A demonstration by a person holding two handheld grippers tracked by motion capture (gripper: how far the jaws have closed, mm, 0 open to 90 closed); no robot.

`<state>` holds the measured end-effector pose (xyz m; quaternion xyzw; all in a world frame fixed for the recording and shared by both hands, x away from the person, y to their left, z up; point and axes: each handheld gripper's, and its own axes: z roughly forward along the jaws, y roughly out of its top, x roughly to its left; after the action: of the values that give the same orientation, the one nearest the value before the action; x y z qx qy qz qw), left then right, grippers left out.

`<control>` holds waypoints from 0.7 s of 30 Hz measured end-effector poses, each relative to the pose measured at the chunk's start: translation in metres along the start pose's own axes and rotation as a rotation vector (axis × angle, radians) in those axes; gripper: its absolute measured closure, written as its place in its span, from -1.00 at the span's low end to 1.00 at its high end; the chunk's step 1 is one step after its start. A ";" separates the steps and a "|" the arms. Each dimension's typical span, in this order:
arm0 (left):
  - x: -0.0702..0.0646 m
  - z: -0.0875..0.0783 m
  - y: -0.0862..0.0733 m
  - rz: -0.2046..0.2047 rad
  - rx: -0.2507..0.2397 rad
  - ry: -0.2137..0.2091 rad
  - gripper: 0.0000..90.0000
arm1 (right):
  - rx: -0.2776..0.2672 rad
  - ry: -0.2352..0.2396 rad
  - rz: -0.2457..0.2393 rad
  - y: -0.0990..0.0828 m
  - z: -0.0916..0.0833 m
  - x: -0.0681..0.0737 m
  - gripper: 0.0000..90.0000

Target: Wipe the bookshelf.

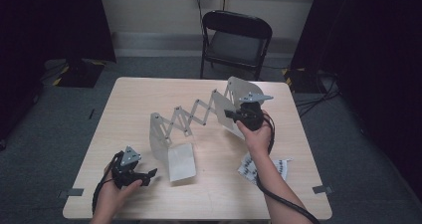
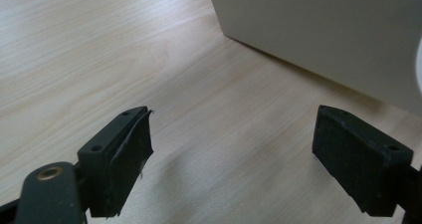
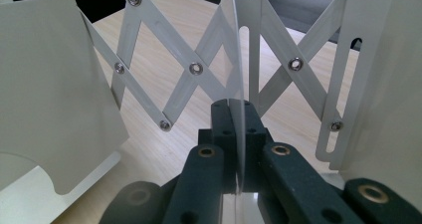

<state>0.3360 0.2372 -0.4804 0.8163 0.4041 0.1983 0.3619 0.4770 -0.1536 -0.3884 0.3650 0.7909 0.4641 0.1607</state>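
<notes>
Your left tool point(image 1: 149, 174) sits low over the desk point(image 1: 124, 99), jaws apart with nothing between them. The near end plate point(image 1: 180, 162) of the folding rack point(image 1: 191, 117) stands just ahead of that tool, to its right, not touching it; in the left gripper view you see only the plate's pale flat face point(image 2: 323, 30) past the jaws.

The rack runs from there across the desk to your right tool point(image 1: 230, 114), which is clamped on the far end plate point(image 1: 239, 92), pads pinched flat on the thin sheet edge point(image 3: 240, 134).

Handling, my read: light sheet metal, plates stiff but thin-edged and smooth, so likely slippery under the pads. The riveted scissor links point(image 3: 194, 67) will flex and stretch, so don't grab there. Take the near plate by its upright edge, pads square on the flat.
</notes>
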 end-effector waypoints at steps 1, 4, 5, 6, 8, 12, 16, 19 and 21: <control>0.000 -0.001 0.000 -0.002 -0.002 -0.001 -0.66 | 0.002 0.001 0.007 0.001 0.001 0.001 0.99; 0.000 -0.003 0.001 -0.001 -0.012 -0.003 -0.66 | 0.007 0.004 -0.003 0.001 0.003 0.004 1.00; -0.001 -0.003 0.001 -0.002 -0.014 -0.003 -0.66 | 0.009 0.002 -0.001 0.000 0.004 0.004 1.00; -0.001 -0.003 0.002 0.001 -0.016 -0.004 -0.66 | 0.013 0.005 0.005 -0.001 0.005 0.003 1.00; -0.002 -0.002 0.001 0.003 -0.012 -0.010 -0.66 | 0.021 0.003 0.018 -0.005 0.006 0.002 1.00; -0.001 -0.002 0.001 0.010 -0.006 -0.010 -0.66 | 0.012 -0.001 0.048 -0.018 0.008 -0.004 1.00; -0.003 -0.001 0.001 0.012 0.000 -0.014 -0.66 | 0.031 -0.017 0.024 -0.019 0.008 -0.002 1.00; -0.003 0.000 0.000 0.013 0.005 -0.017 -0.65 | 0.050 -0.040 0.012 -0.022 0.010 0.001 1.00; -0.004 -0.001 0.000 0.012 0.003 -0.019 -0.65 | 0.069 -0.055 0.003 -0.026 0.011 0.002 1.00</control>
<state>0.3333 0.2345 -0.4799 0.8212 0.3960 0.1919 0.3632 0.4705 -0.1533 -0.4163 0.3841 0.8012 0.4266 0.1689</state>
